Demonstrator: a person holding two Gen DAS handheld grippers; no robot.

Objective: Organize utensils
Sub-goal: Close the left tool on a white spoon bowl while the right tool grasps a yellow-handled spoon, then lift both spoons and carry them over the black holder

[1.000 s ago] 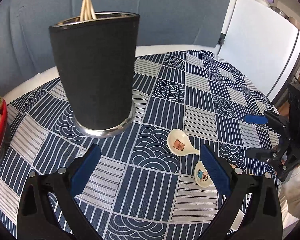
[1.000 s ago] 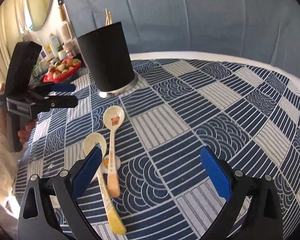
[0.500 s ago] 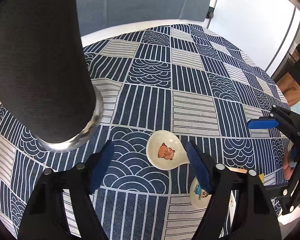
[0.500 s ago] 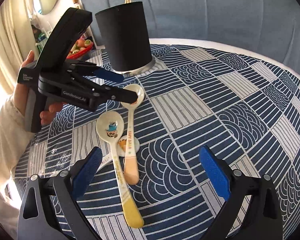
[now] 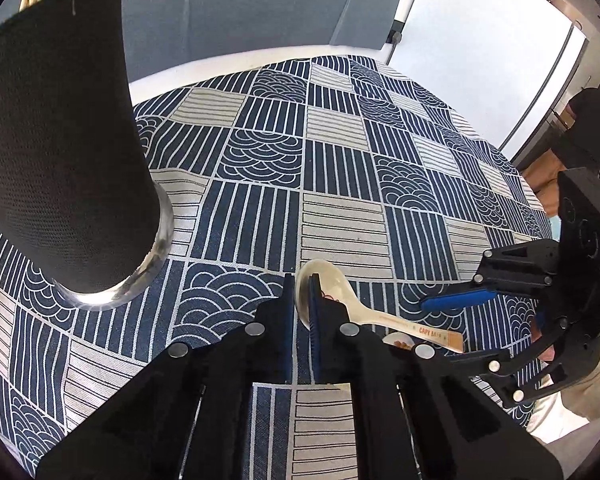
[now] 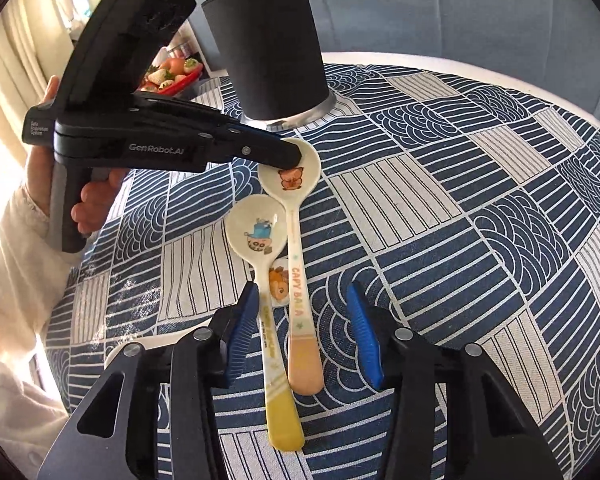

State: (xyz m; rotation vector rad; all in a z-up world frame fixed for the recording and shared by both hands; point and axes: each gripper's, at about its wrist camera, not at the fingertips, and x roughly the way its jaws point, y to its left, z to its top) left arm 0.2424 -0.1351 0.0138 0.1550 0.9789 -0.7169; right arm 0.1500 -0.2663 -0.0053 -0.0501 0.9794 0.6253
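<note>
the left gripper [image 5: 300, 300] is clamped on the bowl rim of the pink-handled ceramic spoon [image 6: 296, 216] near the black utensil holder [image 6: 268, 48], a stiff, glossy, likely slippery hold, while the right gripper [image 6: 304, 328] is closing, pads clear, around both handles, the yellow-handled spoon [image 6: 260, 248] to its left.

1. Utensil holder [image 6: 266, 46]: matt black mesh-textured sleeve, polished metal rim at its base; pale wooden sticks poke out of the top.
2. Tablecloth [image 6: 440, 208] under the holder: woven cloth, matt, navy and off-white print, slightly wrinkled.
3. Pink-handled spoon [image 6: 298, 240] and yellow-handled spoon [image 6: 266, 280], in front of the holder: glossy smooth ceramic or melamine, cannot tell which, printed cartoon decals.
4. Left gripper [image 5: 300, 300] and right gripper [image 6: 306, 332]: matt black plastic bodies, silver metal pins, ribbed blue rubbery pads.
5. Sleeve [image 6: 8, 248] left of the holder: soft cream knit.
</note>
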